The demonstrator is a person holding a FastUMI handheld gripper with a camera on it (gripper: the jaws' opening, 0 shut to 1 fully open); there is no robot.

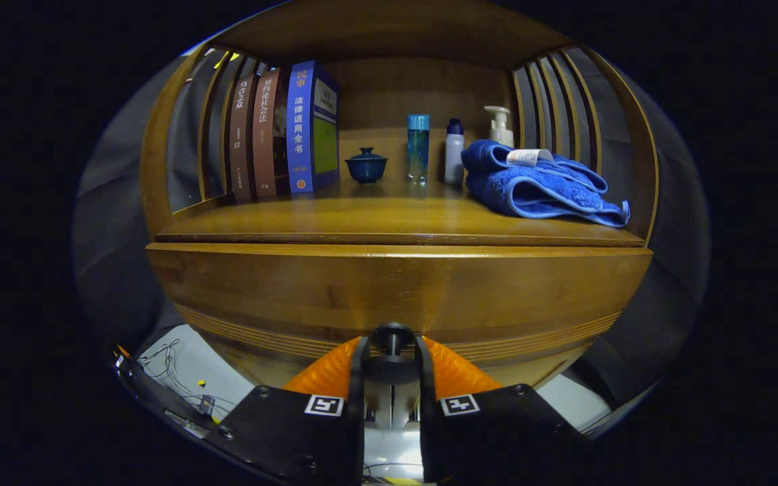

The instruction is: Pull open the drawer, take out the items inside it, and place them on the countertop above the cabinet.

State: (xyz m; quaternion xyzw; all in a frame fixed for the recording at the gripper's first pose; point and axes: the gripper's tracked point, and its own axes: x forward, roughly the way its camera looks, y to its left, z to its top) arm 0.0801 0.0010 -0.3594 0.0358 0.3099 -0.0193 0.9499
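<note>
Already the gripper [392,358] is closed around the drawer knob [392,335], which is held between the two fingers, low on the drawer front [396,290]. Beyond and above the fingers, the countertop [389,219] carries, from left to right, books [284,131], a lidded cup [366,165], two bottles [419,147], a pump bottle [499,126] and a blue towel [537,189]. The drawer appears shut, so its contents are hidden. A straight, level pull should be made, with the grip kept firm so the knob is not lost.
</note>
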